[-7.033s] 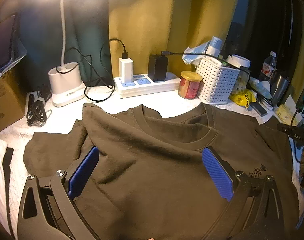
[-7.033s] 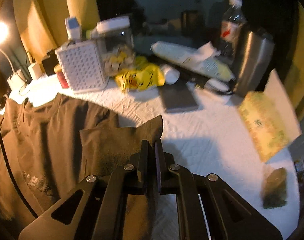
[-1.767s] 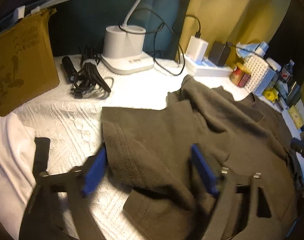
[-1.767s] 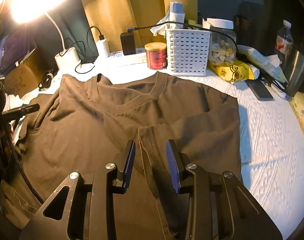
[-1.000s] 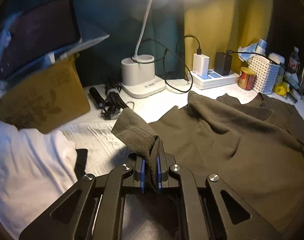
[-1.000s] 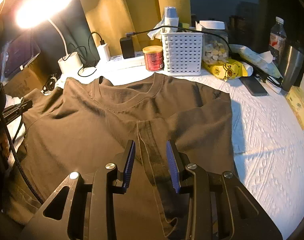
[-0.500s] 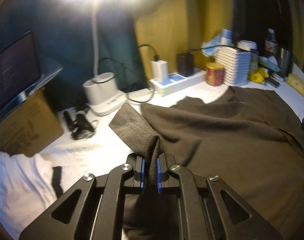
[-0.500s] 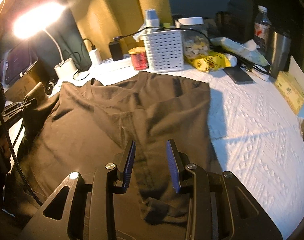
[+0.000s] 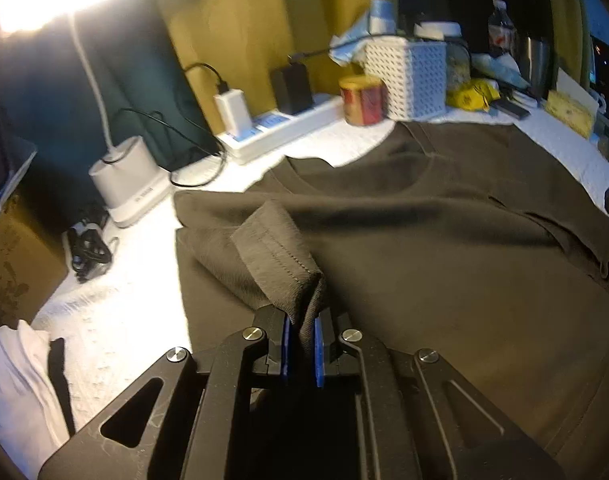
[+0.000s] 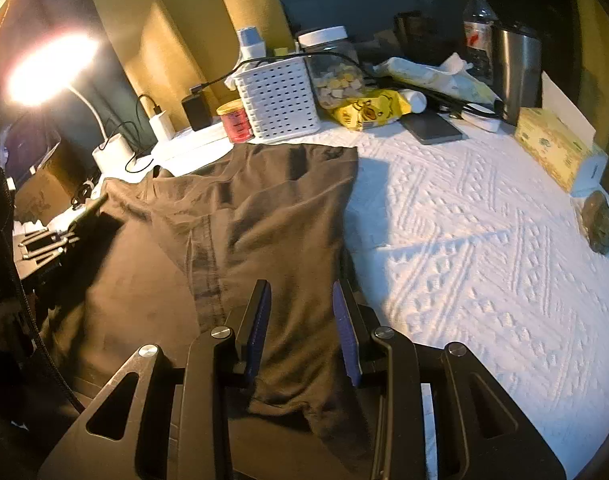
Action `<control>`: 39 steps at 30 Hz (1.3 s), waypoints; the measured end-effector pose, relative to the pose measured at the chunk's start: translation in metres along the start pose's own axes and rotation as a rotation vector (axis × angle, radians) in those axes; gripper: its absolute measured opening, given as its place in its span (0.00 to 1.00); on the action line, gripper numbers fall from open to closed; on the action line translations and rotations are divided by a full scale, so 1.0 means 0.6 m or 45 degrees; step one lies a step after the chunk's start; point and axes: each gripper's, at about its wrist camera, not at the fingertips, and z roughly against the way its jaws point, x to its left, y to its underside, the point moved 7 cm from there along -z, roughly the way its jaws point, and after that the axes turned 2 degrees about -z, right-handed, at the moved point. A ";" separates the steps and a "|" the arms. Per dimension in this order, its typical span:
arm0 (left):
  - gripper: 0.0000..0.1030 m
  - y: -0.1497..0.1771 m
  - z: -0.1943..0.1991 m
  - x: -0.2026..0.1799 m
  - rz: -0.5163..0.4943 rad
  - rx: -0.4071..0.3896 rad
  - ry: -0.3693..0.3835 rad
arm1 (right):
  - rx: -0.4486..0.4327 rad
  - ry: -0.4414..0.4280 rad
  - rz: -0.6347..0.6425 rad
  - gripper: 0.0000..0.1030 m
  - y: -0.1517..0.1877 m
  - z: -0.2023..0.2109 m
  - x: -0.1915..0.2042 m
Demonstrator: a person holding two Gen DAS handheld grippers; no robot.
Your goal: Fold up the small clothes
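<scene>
A dark brown T-shirt point(image 9: 444, 260) lies spread on the white textured cover, neck toward the back wall. My left gripper point(image 9: 300, 320) is shut on the shirt's left sleeve point(image 9: 272, 248), whose hemmed cuff stands up out of the jaws above the shirt body. In the right wrist view the shirt's point(image 10: 264, 208) right side is folded inward with a straight edge. My right gripper point(image 10: 302, 300) hangs over that folded part near its lower end, jaws partly apart. Its blue pads point(image 10: 258, 320) do not press the cloth beneath them.
Along the back stand a white lamp base point(image 9: 128, 180), a power strip point(image 9: 280, 128), a red can point(image 9: 362, 100) and a white basket point(image 9: 412, 76). A cardboard box point(image 9: 12, 256) and white cloth point(image 9: 16, 380) lie left. Bare cover point(image 10: 484, 260) and a tissue box point(image 10: 556, 148) lie right.
My left gripper, still shut on the sleeve, has carried it rightward over the shirt body and rolled. The right gripper slid toward the shirt's right edge, its jaws unchanged.
</scene>
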 end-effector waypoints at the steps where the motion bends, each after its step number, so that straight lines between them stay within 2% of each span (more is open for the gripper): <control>1: 0.07 0.002 -0.004 -0.006 -0.005 0.015 0.010 | -0.002 0.000 -0.005 0.33 0.000 0.001 -0.003; 6: 0.08 0.005 -0.011 -0.030 -0.027 0.050 0.057 | 0.001 0.002 -0.025 0.33 0.006 0.002 -0.018; 9: 0.08 0.008 -0.012 -0.040 0.003 0.075 0.140 | 0.009 0.004 -0.023 0.33 0.008 0.002 -0.019; 11: 0.12 0.011 -0.013 -0.046 0.012 0.087 0.167 | 0.008 0.004 -0.024 0.33 0.009 0.002 -0.018; 13: 0.20 0.011 -0.008 -0.053 0.035 0.091 0.242 | 0.006 0.004 -0.024 0.33 0.009 0.003 -0.018; 15: 0.23 0.005 0.001 -0.055 0.054 0.078 0.291 | 0.006 0.007 -0.026 0.33 0.010 0.004 -0.019; 19: 0.24 -0.012 0.011 -0.046 0.086 0.039 0.312 | 0.006 0.012 -0.034 0.33 0.011 0.005 -0.021; 21: 0.26 -0.019 0.006 -0.036 0.099 0.034 0.293 | 0.005 0.011 -0.034 0.33 0.011 0.006 -0.022; 23: 0.42 -0.023 -0.004 -0.024 0.119 0.039 0.274 | 0.003 0.013 -0.034 0.33 0.011 0.007 -0.022; 24: 0.53 -0.025 -0.010 -0.020 0.136 0.045 0.288 | 0.002 0.015 -0.035 0.33 0.011 0.008 -0.023; 25: 0.59 -0.025 -0.018 -0.019 0.151 0.065 0.307 | 0.002 0.016 -0.036 0.33 0.011 0.009 -0.024; 28: 0.59 -0.025 -0.042 -0.028 0.161 0.129 0.367 | 0.001 0.028 -0.041 0.33 0.011 0.010 -0.029; 33: 0.59 -0.027 -0.047 -0.082 0.109 0.167 0.522 | 0.000 0.045 -0.049 0.33 0.010 0.013 -0.034; 39: 0.59 -0.030 0.002 -0.114 0.029 0.123 0.595 | 0.000 0.046 -0.040 0.33 0.010 0.016 -0.030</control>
